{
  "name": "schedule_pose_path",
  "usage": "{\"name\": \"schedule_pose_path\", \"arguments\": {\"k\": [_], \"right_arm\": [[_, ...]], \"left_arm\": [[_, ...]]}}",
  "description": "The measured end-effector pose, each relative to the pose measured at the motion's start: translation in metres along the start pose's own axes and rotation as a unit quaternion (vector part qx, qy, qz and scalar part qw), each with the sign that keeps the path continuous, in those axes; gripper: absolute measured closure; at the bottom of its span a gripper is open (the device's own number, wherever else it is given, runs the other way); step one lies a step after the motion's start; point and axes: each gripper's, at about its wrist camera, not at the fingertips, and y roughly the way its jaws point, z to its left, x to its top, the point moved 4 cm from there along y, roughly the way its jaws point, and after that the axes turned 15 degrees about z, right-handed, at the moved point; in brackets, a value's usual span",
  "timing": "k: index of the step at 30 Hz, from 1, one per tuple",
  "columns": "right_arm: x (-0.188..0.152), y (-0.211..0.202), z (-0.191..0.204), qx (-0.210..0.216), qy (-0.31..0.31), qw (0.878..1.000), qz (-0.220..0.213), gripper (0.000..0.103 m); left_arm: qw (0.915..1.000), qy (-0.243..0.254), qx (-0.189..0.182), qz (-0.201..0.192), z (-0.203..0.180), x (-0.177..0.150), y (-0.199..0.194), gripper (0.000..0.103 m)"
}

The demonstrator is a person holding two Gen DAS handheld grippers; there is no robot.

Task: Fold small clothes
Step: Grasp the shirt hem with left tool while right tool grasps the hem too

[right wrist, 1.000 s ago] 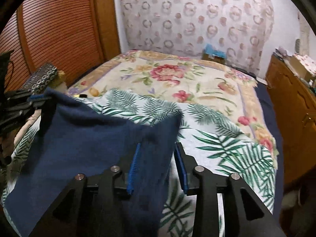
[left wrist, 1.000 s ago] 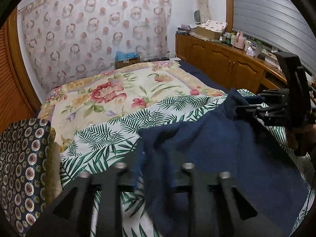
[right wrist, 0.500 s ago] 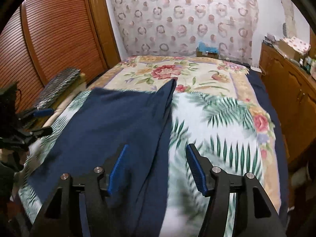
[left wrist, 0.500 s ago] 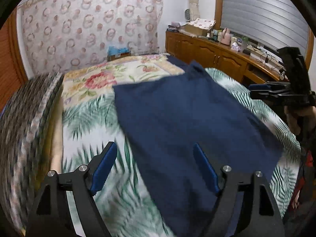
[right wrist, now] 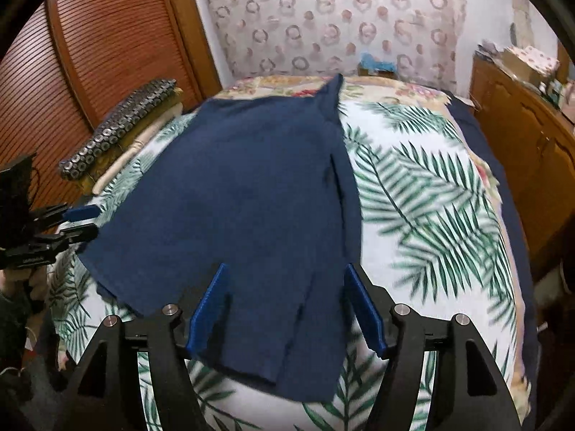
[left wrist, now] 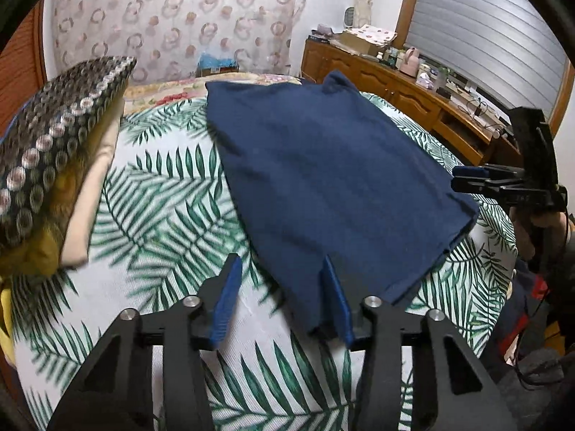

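Both tongs hang apart and empty: the left gripper, narrower after just closing a little, the right gripper, wide after just opening. On the bed the navy garment lies flat, long axis running 12 to 6. Its near hem sits at 12 from each gripper, the right likely nearer, its pads straddling the cloth.

Black left claw and right claw, angular cut-out frames, blue pads, silver screw heads
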Motion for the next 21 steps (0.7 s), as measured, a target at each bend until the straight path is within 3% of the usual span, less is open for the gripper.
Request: {"name": "schedule_pose_path", "arguments": {"k": [5,14,17,21], "right_arm": [[-0.006,-0.002,-0.004,-0.023,0.015,1.000,0.013,0.034],[-0.016,0.000,0.004,0.003,0.009,1.000,0.015,0.034],[-0.017,0.002,0.012,-0.011,-0.009,1.000,0.015,0.044],[-0.017,0.004,0.016,-0.008,-0.020,1.000,0.014,0.073]], "left_arm": [[0.9999,-0.010,-0.013,0.003,-0.004,-0.011,0.002,0.057],[0.9999,-0.008,-0.007,0.009,-0.011,-0.018,0.007,0.057],[0.9999,-0.008,-0.004,0.006,-0.012,-0.018,0.007,0.058],[0.9999,-0.011,-0.012,0.002,-0.015,-0.019,0.007,0.063]]}}
